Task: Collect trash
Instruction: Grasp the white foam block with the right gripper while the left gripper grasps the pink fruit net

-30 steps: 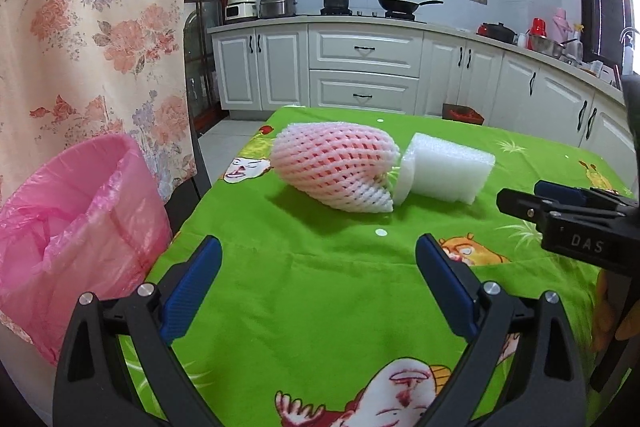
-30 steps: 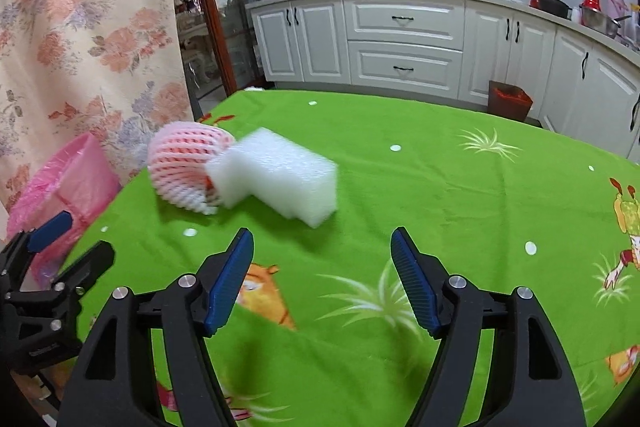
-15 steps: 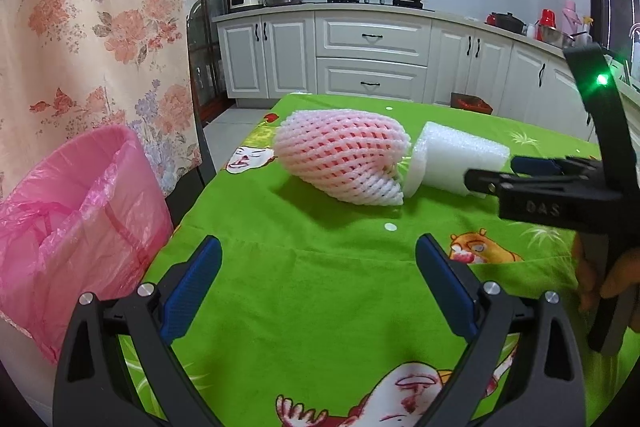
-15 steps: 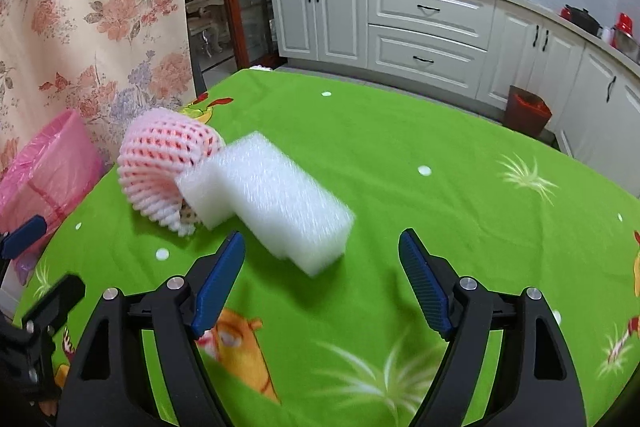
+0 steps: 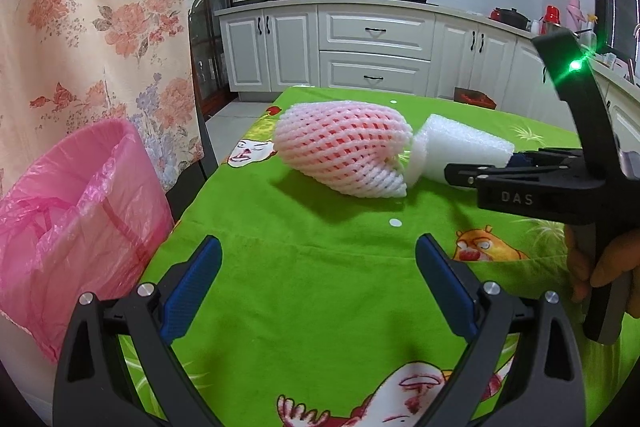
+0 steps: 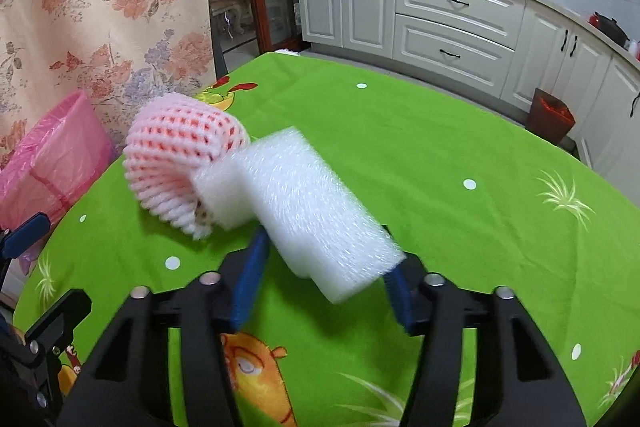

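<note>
A white foam block [image 6: 308,203] lies on the green tablecloth [image 6: 420,155], its far end against a pink-and-white foam fruit net [image 6: 180,155]. My right gripper [image 6: 324,275] has its blue pads on either side of the block's near end, jaws narrowed around it; contact on both sides is not clear. In the left wrist view the net [image 5: 344,151] and block [image 5: 464,151] lie ahead, with the right gripper [image 5: 516,167] at the block's right end. My left gripper [image 5: 316,291] is open and empty above the cloth, short of the net.
A bin lined with a pink bag [image 5: 72,219] stands off the table's left edge, also seen in the right wrist view [image 6: 52,163]. A floral curtain [image 5: 92,27] hangs behind it. White kitchen cabinets [image 5: 376,55] run along the back.
My right gripper has moved forward onto the foam block and its jaws have narrowed around the block's near end. The left gripper has stayed open, edging slightly closer to the net.
</note>
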`<state>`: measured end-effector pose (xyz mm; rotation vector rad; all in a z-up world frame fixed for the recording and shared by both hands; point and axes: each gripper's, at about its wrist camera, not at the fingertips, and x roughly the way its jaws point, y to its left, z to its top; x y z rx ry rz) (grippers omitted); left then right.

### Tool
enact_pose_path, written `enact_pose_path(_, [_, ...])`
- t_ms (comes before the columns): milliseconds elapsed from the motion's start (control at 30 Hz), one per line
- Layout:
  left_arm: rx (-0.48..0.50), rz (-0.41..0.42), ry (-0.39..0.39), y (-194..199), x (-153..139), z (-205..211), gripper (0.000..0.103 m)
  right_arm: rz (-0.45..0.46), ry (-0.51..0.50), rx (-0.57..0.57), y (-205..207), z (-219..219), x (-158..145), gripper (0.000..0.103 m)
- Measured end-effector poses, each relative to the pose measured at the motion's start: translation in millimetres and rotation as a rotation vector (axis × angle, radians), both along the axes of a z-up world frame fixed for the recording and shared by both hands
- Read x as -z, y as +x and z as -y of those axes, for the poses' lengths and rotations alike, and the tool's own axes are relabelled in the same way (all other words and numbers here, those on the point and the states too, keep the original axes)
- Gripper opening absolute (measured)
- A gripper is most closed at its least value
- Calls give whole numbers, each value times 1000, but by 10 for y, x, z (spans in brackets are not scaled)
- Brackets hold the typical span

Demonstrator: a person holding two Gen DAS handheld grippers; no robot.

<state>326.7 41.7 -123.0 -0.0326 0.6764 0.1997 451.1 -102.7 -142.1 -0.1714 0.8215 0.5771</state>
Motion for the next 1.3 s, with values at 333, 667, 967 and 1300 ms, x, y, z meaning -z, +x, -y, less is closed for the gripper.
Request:
enact_pose_path(333, [22,3,26,17,-9,56,94,0,55,141,-371,424,-17,41])
enact_pose_path(667, [-34,-18,-93,500,-57,29,94,0,120,280,-633,883,-15,41])
enact_pose_path(967, [-212,-62,-242,1186,-17,-229,94,-8,81,271,-608,803,8,41])
enact_pose_path(1300, [-220,-2,-324,1193,-127,-143,95,-42,105,283,-573,876,49,41])
